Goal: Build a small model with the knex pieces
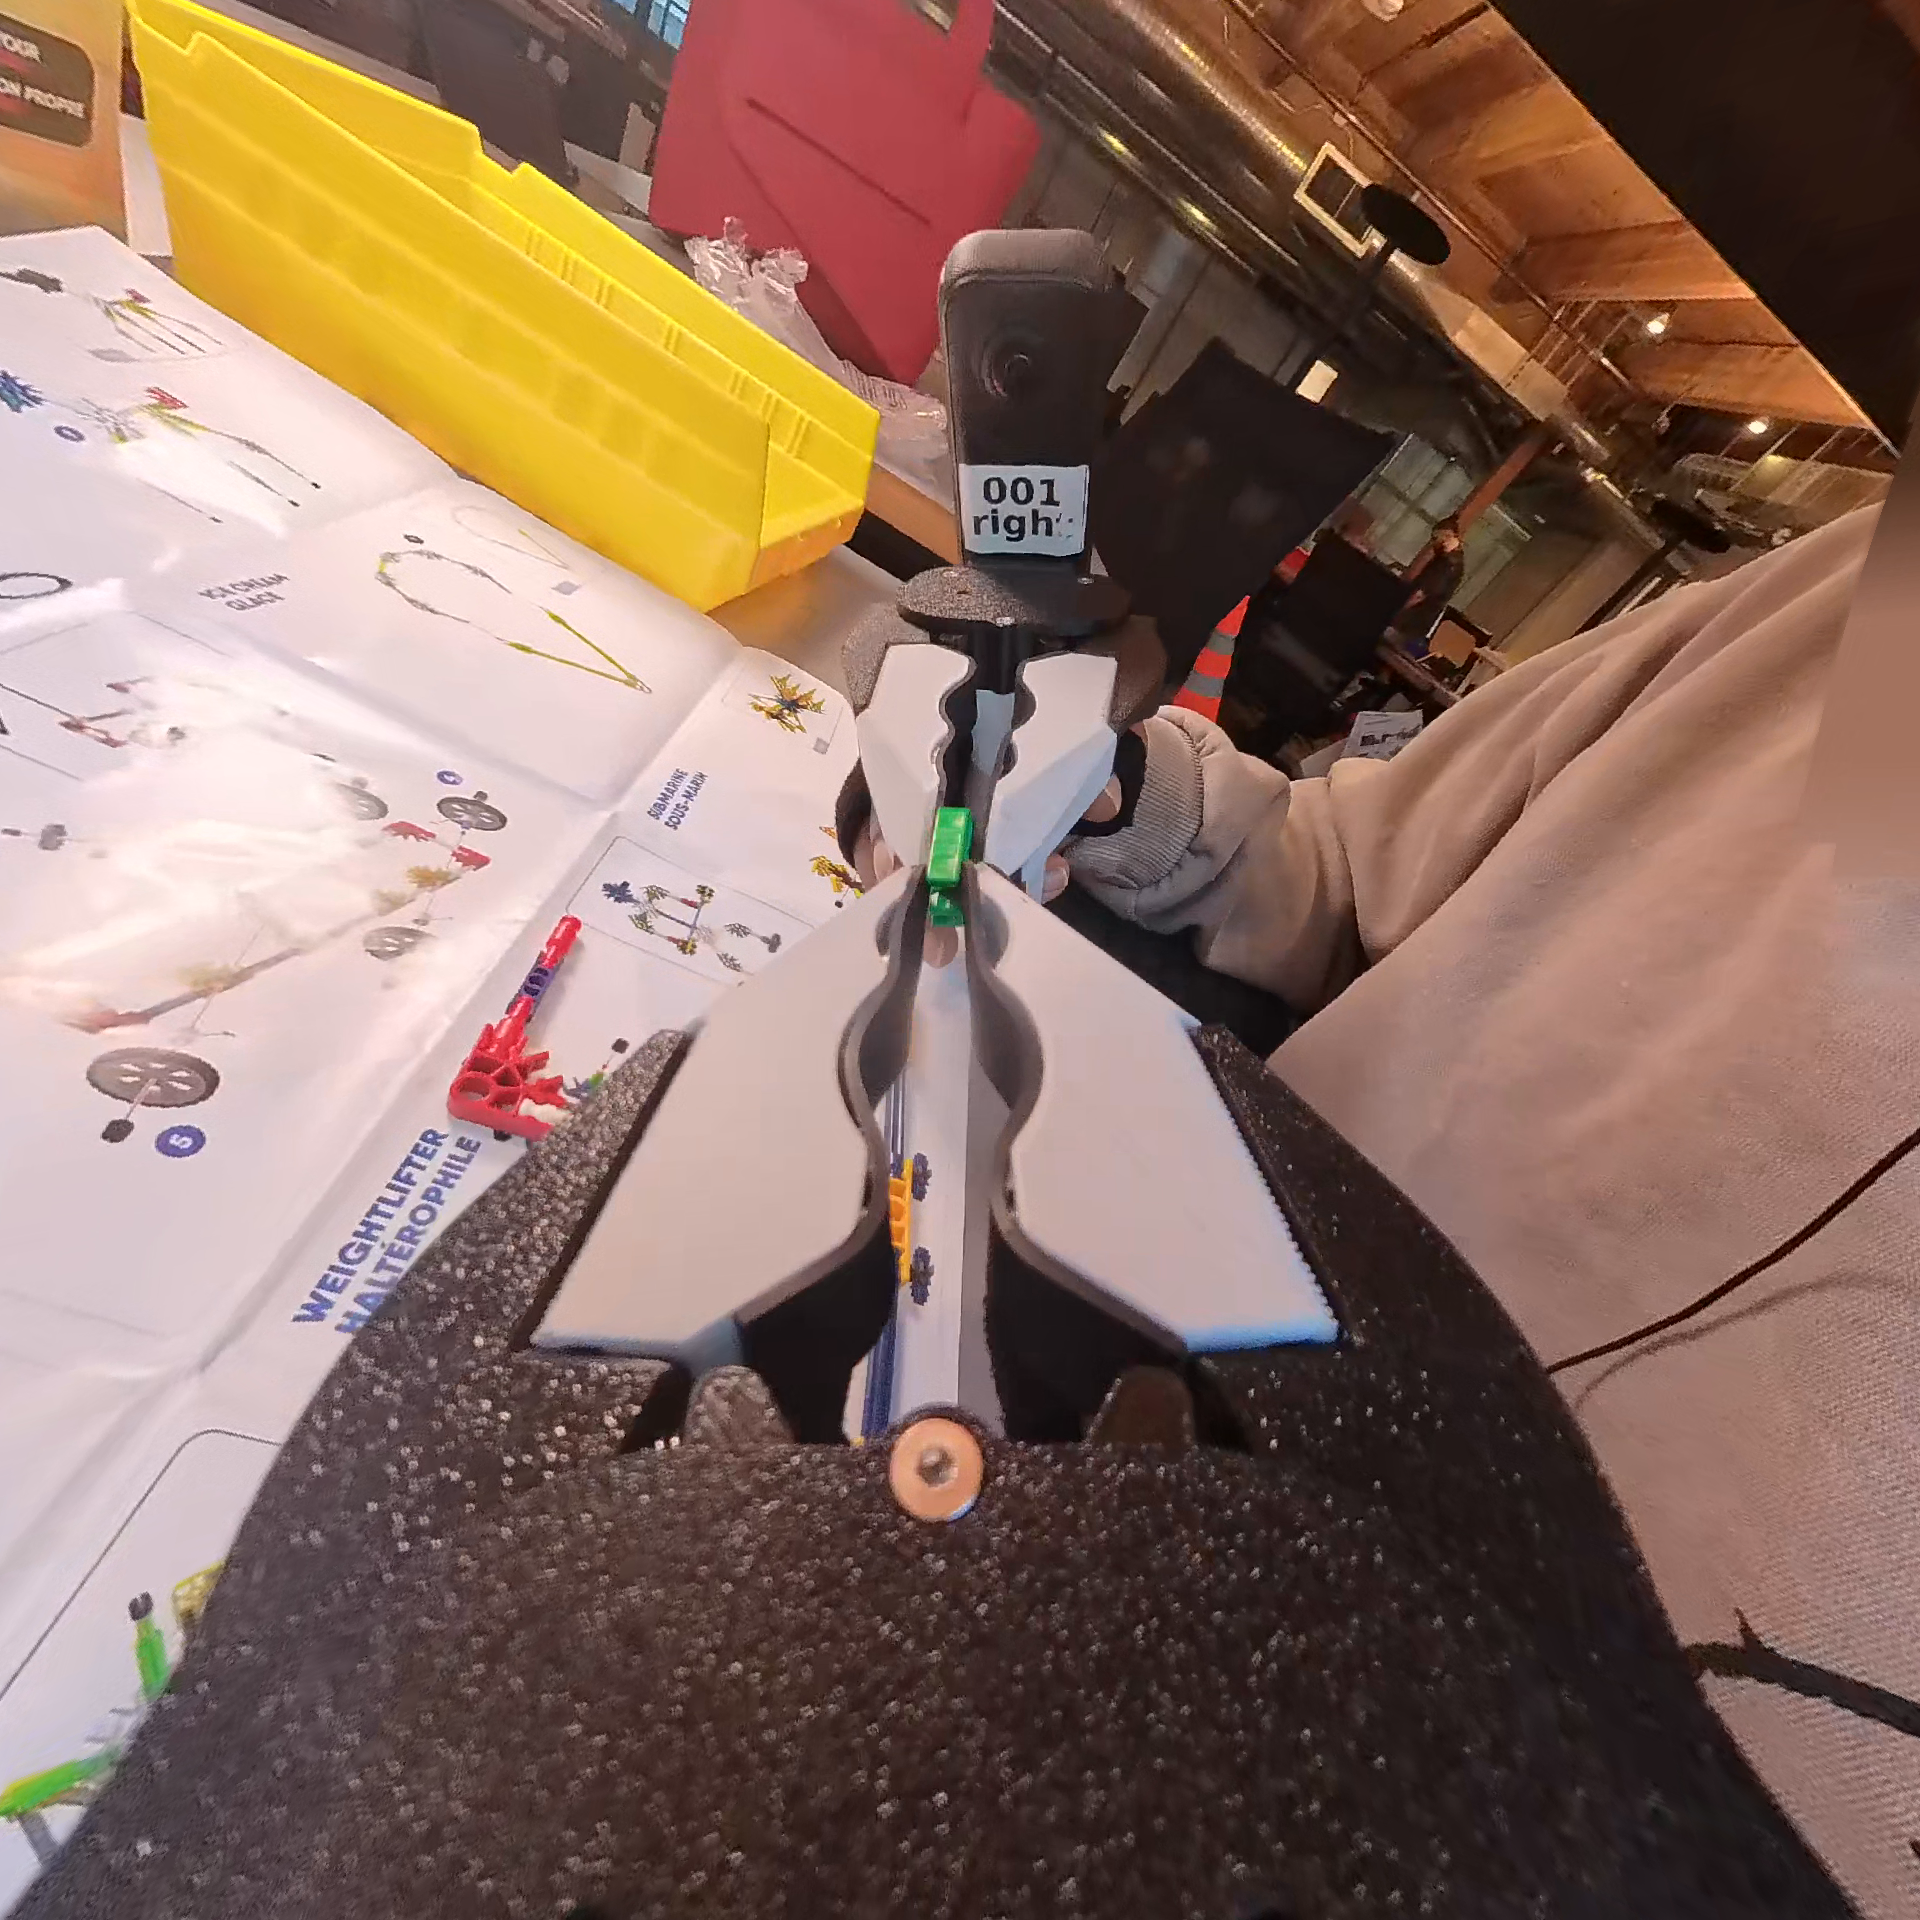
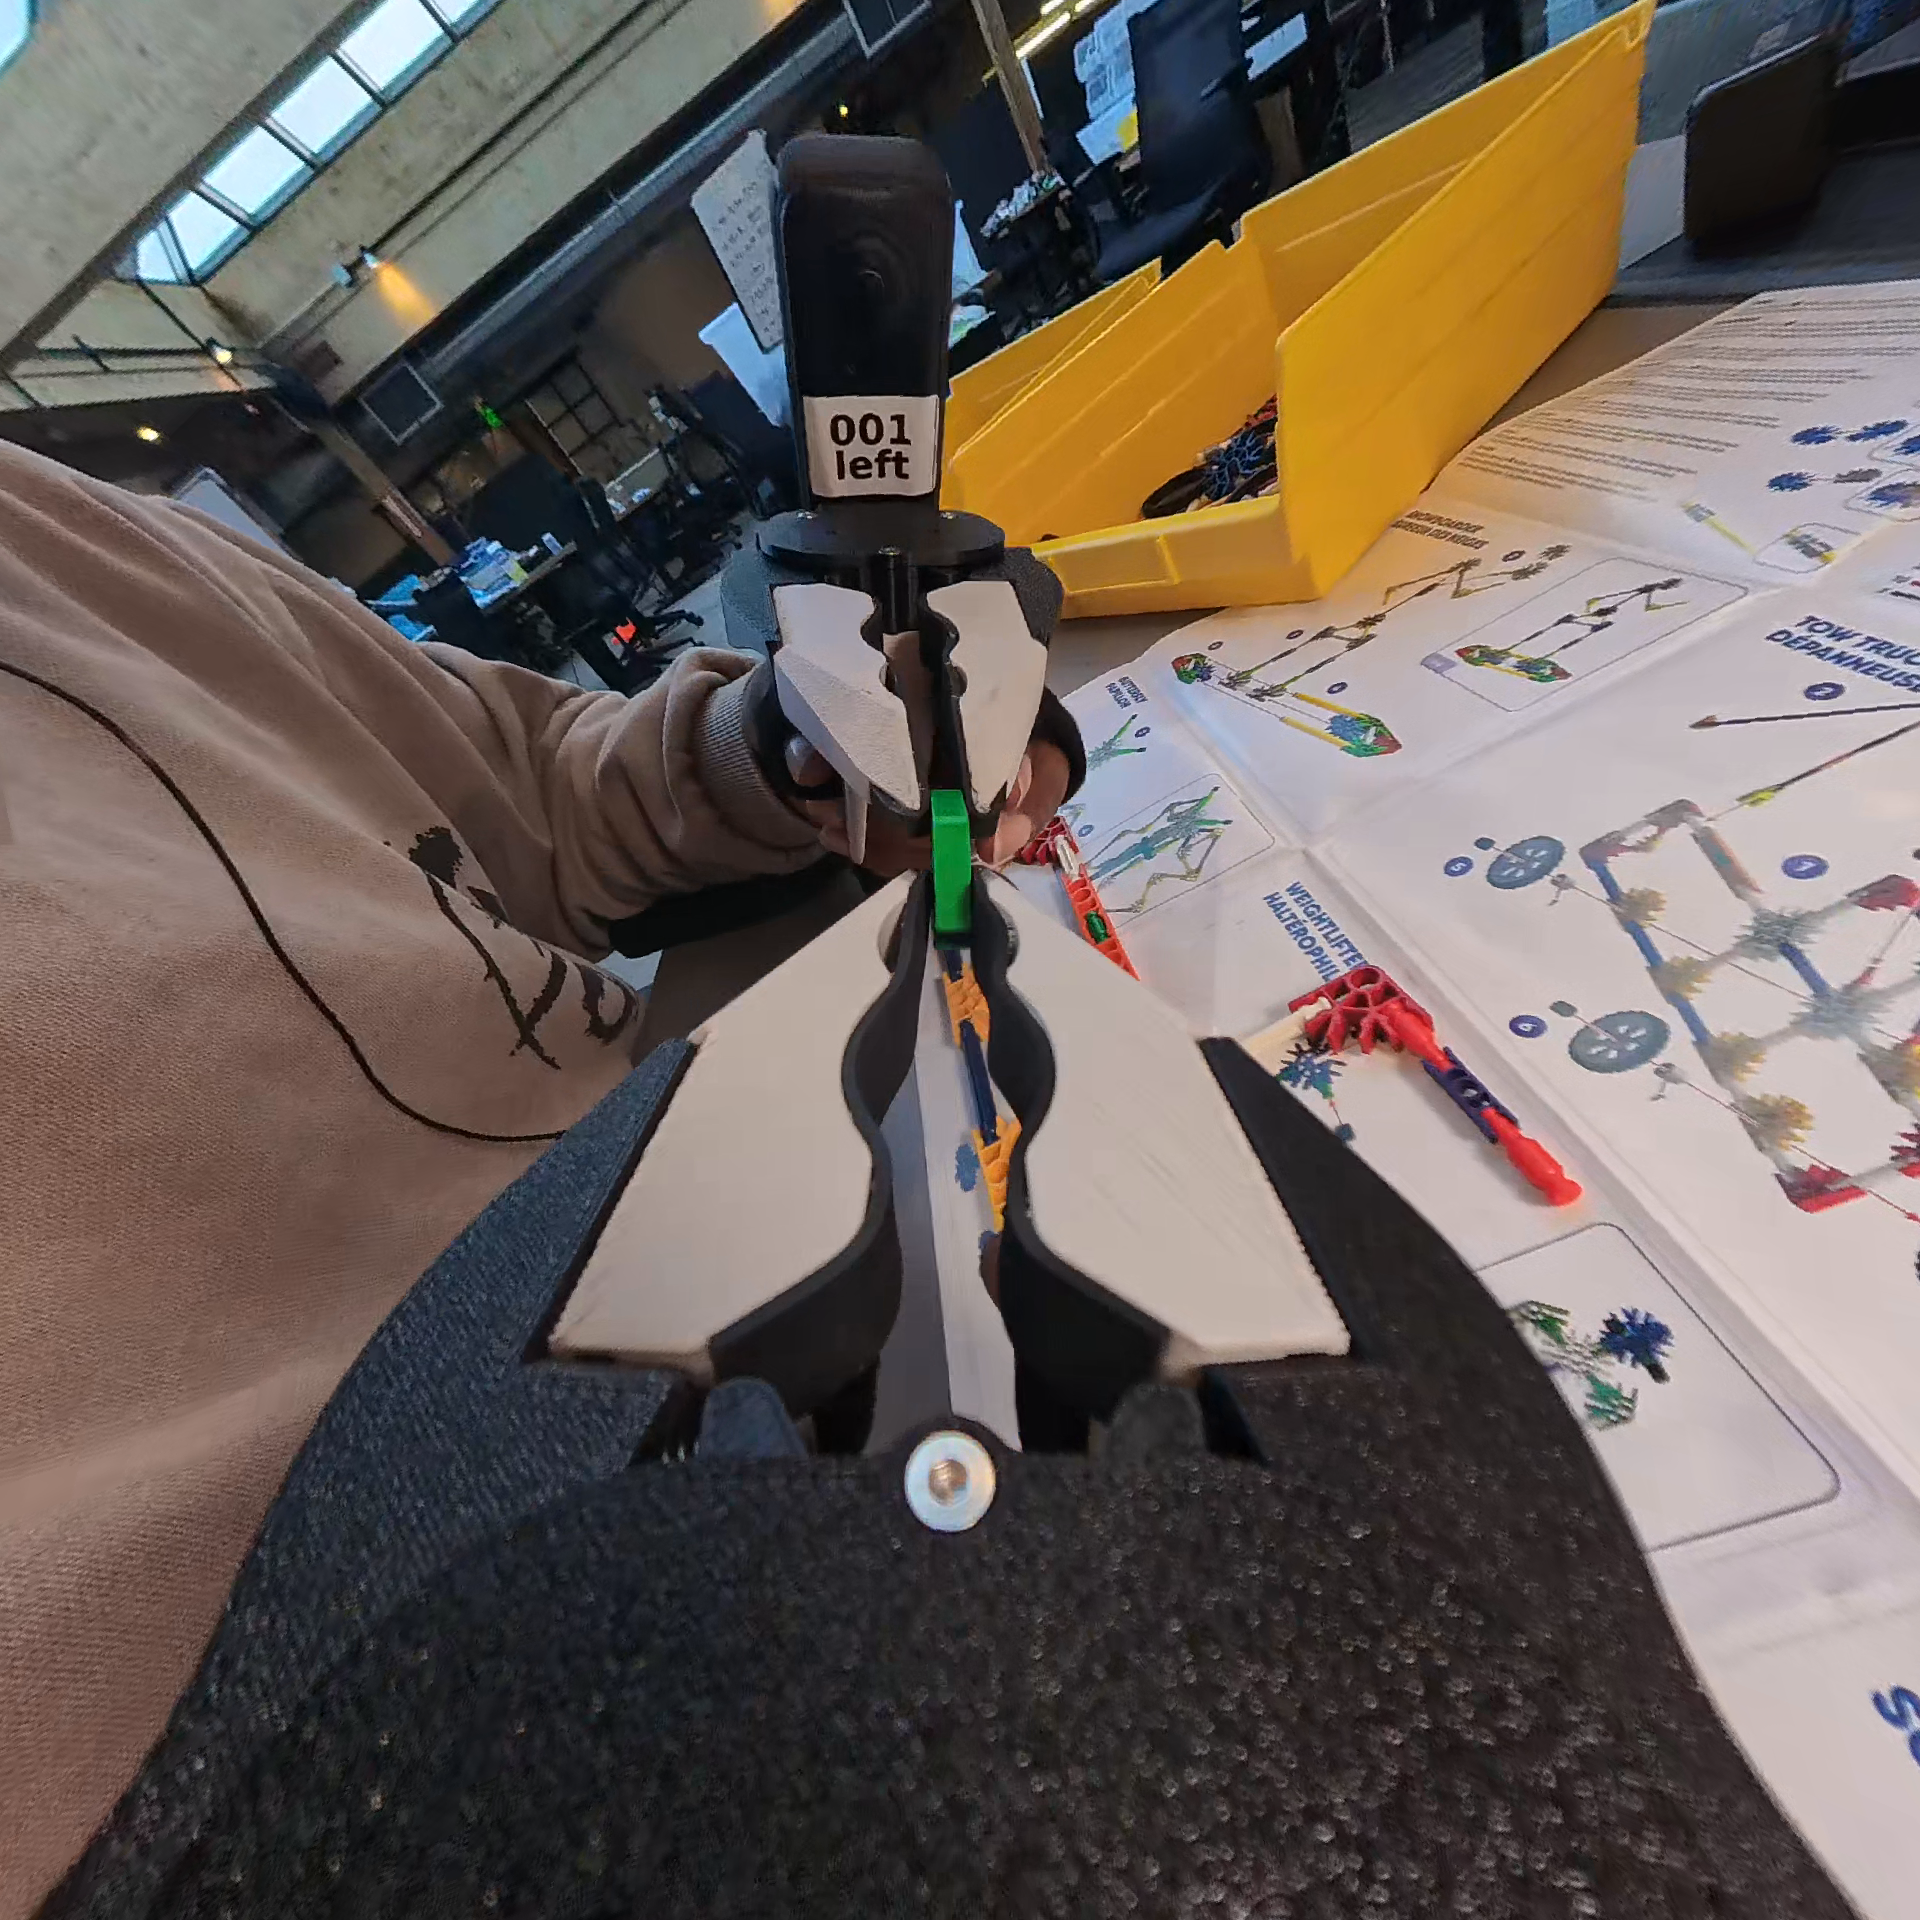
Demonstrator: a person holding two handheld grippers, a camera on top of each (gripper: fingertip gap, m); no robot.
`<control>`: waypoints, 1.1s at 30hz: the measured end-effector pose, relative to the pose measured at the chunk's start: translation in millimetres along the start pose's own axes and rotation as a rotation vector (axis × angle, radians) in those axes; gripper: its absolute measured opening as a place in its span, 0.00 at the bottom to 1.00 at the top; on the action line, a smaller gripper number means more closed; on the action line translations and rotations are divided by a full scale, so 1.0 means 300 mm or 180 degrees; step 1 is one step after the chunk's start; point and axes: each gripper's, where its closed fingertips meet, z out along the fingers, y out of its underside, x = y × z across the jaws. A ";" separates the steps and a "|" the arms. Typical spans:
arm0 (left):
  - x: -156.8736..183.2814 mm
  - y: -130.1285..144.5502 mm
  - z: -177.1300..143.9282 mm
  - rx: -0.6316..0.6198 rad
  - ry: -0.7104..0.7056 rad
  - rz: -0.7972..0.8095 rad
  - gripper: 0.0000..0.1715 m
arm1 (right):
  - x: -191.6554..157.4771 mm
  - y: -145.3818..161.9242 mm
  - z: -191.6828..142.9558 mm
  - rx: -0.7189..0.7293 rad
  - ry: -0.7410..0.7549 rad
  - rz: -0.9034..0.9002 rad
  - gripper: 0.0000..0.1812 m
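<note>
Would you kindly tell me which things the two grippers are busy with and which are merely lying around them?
In hand:
left gripper, shut on green piece
right gripper, shut on the same green piece

Lying about:
red connector assembly on instruction sheet
yellow bins behind

Left wrist view: looking along its fingers, close, facing the right gripper (image 1: 961, 831).
Right wrist view: facing the left gripper (image 2: 951, 805).
Shared: green piece (image 1: 948, 844), instruction sheet (image 2: 1558, 831).
</note>
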 end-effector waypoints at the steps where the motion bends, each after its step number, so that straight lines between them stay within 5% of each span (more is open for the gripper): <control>1: -0.006 0.002 -0.001 0.0002 0.0009 -0.0076 0.02 | 0.008 -0.001 -0.003 -0.0006 0.0058 -0.0055 0.04; 10: -0.095 0.015 -0.009 0.0099 -0.0089 -0.0891 0.02 | 0.104 -0.019 -0.046 -0.0286 0.1250 -0.1882 0.26; 15: -0.105 0.037 0.007 0.0046 -0.0041 -0.1157 0.02 | 0.103 0.021 -0.021 -0.0531 0.1308 -0.2390 0.21; 26: -0.104 0.059 0.032 -0.0020 -0.0064 -0.1324 0.02 | 0.110 0.047 -0.014 -0.0683 0.1267 -0.2294 0.13; 30: -0.177 0.025 -0.004 -0.0216 -0.0558 -0.0558 0.07 | 0.252 0.052 -0.120 -0.0961 0.1717 -0.1631 0.13; 33: -0.294 0.047 -0.033 -0.0809 -0.1157 0.0256 0.08 | 0.358 0.104 -0.191 -0.1320 0.1988 -0.1072 0.13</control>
